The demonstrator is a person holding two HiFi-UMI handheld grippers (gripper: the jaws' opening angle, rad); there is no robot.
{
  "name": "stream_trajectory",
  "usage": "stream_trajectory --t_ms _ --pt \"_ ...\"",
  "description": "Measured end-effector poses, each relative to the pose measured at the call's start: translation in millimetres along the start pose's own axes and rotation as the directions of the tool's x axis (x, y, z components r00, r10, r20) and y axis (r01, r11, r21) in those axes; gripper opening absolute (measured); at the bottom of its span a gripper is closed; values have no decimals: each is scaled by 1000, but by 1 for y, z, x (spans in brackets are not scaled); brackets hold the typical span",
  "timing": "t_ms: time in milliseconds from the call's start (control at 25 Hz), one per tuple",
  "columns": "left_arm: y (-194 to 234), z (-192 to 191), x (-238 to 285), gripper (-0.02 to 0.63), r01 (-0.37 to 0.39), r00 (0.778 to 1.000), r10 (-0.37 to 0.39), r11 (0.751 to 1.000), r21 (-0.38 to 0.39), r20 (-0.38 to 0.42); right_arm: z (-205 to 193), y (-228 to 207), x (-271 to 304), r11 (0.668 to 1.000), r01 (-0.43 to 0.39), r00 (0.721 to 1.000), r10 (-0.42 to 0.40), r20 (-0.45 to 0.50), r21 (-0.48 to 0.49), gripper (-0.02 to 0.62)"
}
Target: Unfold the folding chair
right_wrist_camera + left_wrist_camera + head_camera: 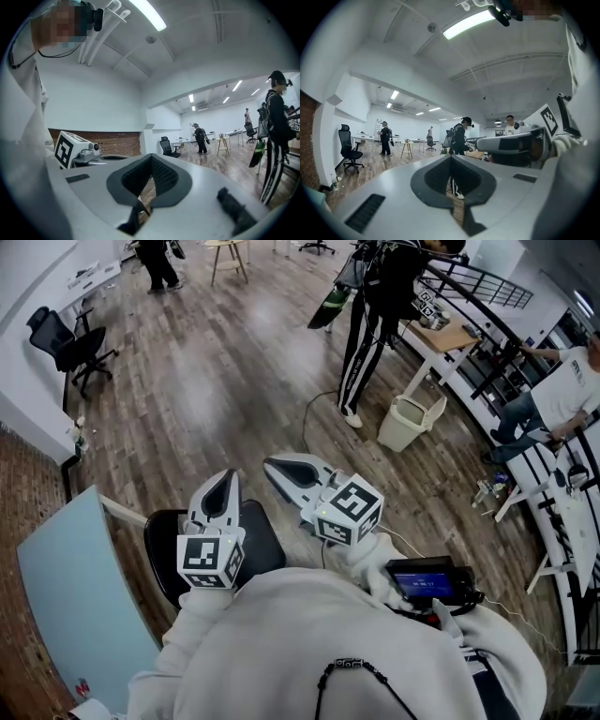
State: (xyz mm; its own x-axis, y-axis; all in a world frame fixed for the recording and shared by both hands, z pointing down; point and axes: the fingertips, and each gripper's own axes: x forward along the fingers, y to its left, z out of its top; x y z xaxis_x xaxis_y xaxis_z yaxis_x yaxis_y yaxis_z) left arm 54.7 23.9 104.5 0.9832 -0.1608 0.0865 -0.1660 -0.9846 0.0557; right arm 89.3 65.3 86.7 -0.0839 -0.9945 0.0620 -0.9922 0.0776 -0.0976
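Close to the person's chest, the left gripper [223, 482] and the right gripper [278, 468] are held level side by side. Each has its jaws pressed together with nothing between them. Just beneath them lies a black seat [261, 545], probably the folding chair, though most of it is hidden. It lies low on the wooden floor [234, 371], beside a pale blue panel [66, 587]. Farther off are a cream bin [408, 421], a standing person in dark clothes [370, 315] and a black office chair [64, 343].
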Motion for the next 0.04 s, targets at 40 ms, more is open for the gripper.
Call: stream_trajectory --t_ms 40 --pt "-2 0 0 5 3 1000 -3 1000 1 2 0 1 0 1000 -1 1000 1 1 -2 6"
